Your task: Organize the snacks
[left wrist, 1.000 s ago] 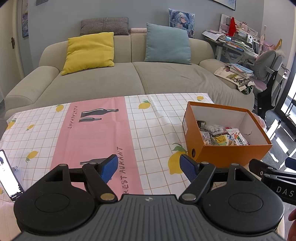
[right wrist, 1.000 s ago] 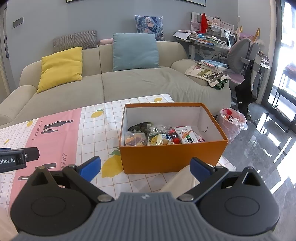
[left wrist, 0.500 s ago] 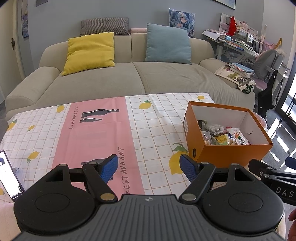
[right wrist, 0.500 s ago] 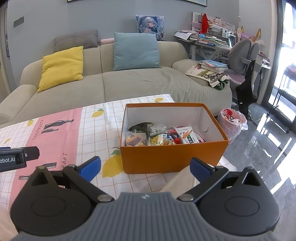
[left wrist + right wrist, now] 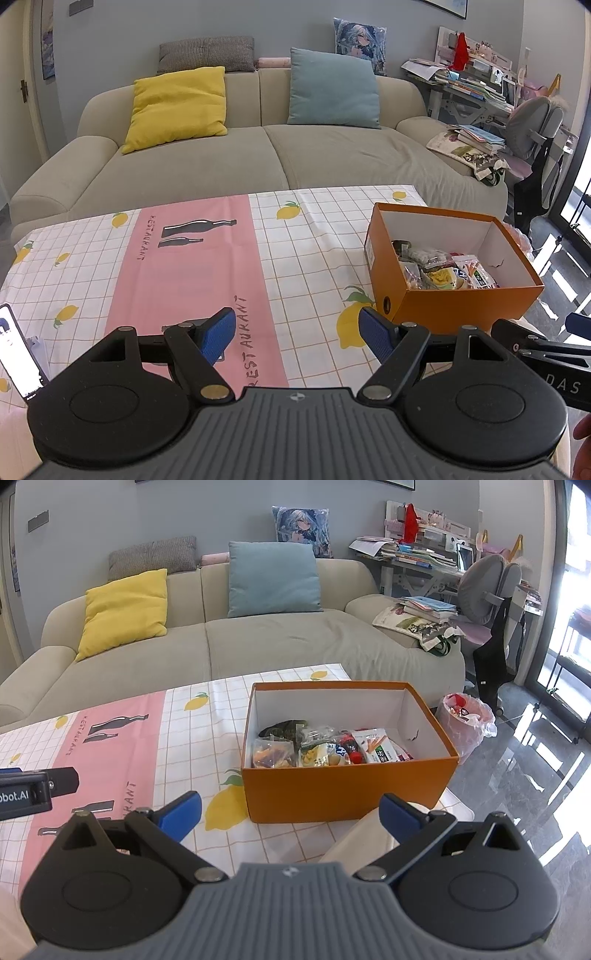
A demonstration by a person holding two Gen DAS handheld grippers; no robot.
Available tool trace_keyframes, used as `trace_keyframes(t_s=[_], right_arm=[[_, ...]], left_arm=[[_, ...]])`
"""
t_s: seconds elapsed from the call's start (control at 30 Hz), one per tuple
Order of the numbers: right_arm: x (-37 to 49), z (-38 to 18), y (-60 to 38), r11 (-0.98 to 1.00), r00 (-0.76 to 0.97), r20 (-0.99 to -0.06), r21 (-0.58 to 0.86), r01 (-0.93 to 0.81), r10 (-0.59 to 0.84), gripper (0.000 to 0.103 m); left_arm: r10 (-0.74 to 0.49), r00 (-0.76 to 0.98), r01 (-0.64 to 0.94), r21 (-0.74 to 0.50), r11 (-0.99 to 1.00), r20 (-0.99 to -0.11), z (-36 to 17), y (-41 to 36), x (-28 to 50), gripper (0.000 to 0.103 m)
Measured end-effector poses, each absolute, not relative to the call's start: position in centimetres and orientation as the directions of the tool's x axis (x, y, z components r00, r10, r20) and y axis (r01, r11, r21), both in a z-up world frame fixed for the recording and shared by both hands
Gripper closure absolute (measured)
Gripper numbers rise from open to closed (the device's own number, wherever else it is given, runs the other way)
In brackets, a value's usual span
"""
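- Left gripper (image 5: 297, 334): hovered above the tablecloth (image 5: 303, 258), blue pads spread wide, nothing between them.
- Right gripper (image 5: 290, 814): likewise spread and empty, aimed at the orange box (image 5: 347, 794).
- Orange box: sat open near the table's right edge, by its near right corner.
- Snack packets (image 5: 325, 749): lay piled inside the box against its near wall; far half of the box floor hidden behind the wall or bare, cannot tell.
- Phone (image 5: 18, 354): lit screen, propped at the table's left edge.
- Beyond the far edge: beige sofa (image 5: 332, 162) with a yellow cushion (image 5: 177, 107) and a teal cushion (image 5: 332, 92).
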State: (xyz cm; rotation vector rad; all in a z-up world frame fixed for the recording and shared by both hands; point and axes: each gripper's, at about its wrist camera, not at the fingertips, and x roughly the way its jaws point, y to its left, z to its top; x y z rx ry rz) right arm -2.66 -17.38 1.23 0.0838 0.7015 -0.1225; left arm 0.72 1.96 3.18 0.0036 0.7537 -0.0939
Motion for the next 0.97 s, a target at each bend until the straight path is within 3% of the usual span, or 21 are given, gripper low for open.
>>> trace_keyframes(t_s=[0.97], right_arm=[[-2.50, 0.57, -17.77, 0.994, 0.746, -0.663, 0.028, 0.104, -0.059, 0.003]], left_arm=[[-0.108, 0.734, 0.103, -0.048, 0.994, -0.671, 3.23, 2.24, 0.45, 0.014]])
